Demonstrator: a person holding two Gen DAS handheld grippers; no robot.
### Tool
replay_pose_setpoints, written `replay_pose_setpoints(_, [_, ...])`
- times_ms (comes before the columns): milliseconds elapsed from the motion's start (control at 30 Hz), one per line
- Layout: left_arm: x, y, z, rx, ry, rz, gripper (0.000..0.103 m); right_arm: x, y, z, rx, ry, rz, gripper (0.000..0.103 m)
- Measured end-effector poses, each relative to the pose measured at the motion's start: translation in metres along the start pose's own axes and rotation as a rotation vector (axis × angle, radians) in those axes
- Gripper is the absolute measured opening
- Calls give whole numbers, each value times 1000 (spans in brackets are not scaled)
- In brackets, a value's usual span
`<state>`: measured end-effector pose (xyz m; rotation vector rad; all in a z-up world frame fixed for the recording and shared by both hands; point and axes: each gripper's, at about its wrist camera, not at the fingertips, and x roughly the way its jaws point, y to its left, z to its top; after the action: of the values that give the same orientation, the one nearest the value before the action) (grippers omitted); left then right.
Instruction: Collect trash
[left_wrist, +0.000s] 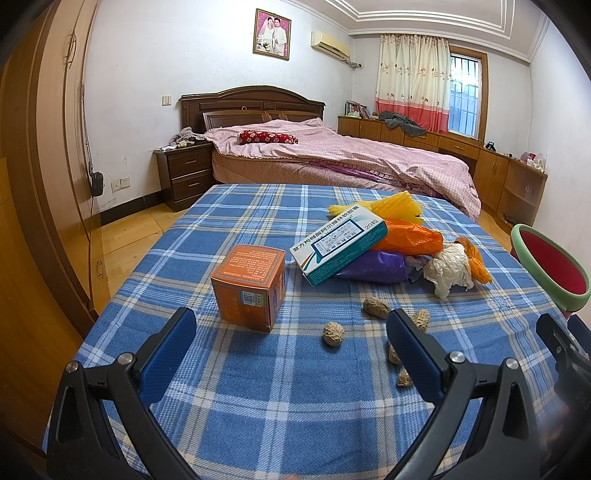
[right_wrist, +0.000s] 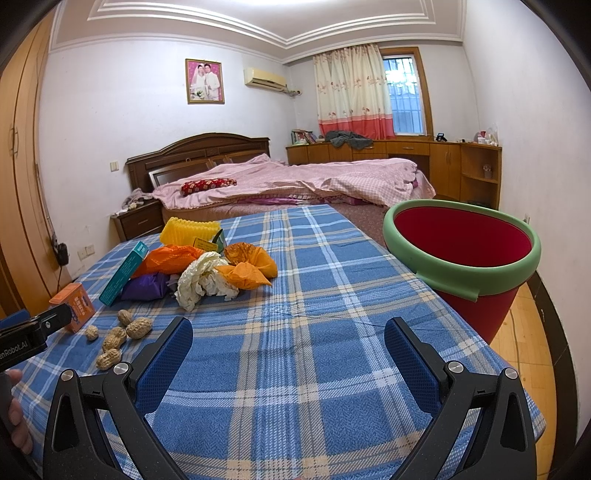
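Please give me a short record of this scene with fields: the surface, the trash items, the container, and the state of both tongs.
surface: table with blue plaid cloth
boxes: orange carton, upright; white-teal medicine box leaning on the wrapper pile
wrappers: purple bag, orange bag, yellow foam net, crumpled white paper
small items: peanuts, loose near the left tongs
container: red bin with green rim, beside the table's right edge, empty as far as visible
left tongs: open, holding nothing
right tongs: open, holding nothing

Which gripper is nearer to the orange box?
Left. The left gripper is open just before the orange box; the right gripper is open farther right, toward the red bin.
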<state>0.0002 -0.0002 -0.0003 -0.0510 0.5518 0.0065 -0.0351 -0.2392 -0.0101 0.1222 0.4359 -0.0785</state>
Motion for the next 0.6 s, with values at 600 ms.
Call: replay_pose_setpoints(600, [2,0,2,-6,4,-9,102,-2,3,0,-4,-18,0,103])
